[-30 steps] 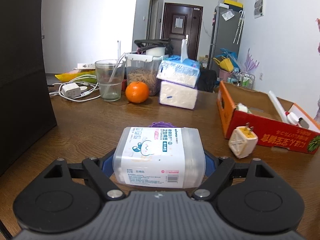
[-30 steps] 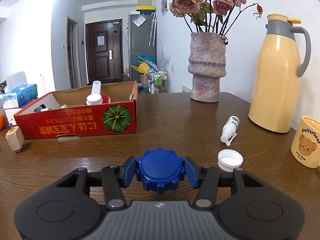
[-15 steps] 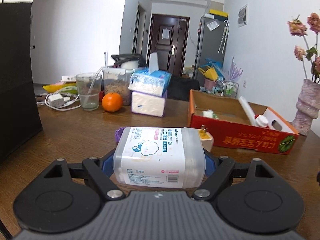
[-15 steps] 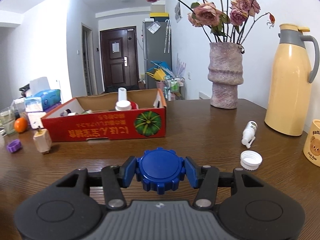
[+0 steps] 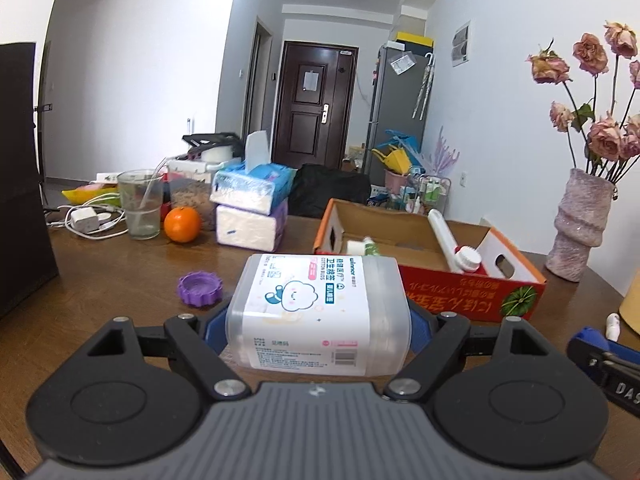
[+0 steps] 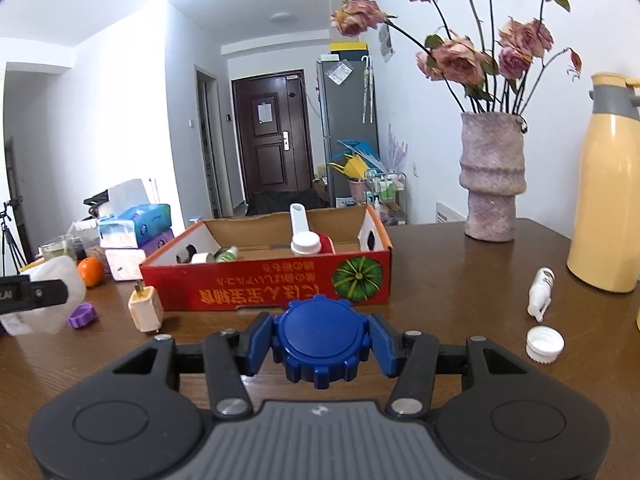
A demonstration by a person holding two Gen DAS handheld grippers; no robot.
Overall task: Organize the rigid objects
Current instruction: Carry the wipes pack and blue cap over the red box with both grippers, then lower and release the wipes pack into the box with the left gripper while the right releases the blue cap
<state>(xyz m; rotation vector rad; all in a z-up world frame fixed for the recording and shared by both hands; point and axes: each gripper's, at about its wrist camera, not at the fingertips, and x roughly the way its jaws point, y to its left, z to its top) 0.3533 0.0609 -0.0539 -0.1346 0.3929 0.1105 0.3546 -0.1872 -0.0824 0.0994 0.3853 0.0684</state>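
Note:
My left gripper point(image 5: 318, 320) is shut on a clear cotton-bud box point(image 5: 316, 312) with a white label, held above the wooden table. My right gripper point(image 6: 322, 340) is shut on a blue ridged cap point(image 6: 322, 338), also held off the table. Ahead of both stands a red cardboard box point(image 5: 472, 286) point(image 6: 280, 284), open on top, with a white bottle point(image 6: 304, 236) and small items inside. A purple cap point(image 5: 199, 289) point(image 6: 82, 315) lies on the table left of the box. A beige plug adapter point(image 6: 146, 309) stands by the box's front left corner. The left gripper with its cotton-bud box point(image 6: 44, 300) shows at the right wrist view's left edge.
A white cap point(image 6: 545, 345) and a small white bottle point(image 6: 540, 291) lie at the right, near a yellow thermos point(image 6: 612, 208) and a vase of dried roses point(image 6: 493, 184). An orange point(image 5: 182, 224), a glass point(image 5: 140, 204), tissue packs point(image 5: 250, 208) and a charger with cables point(image 5: 86, 220) stand at the back left.
Both grippers moved up and swung with their loads: the red box now sits centred ahead of each. The purple cap has come out from behind the cotton-bud box. Grips unchanged.

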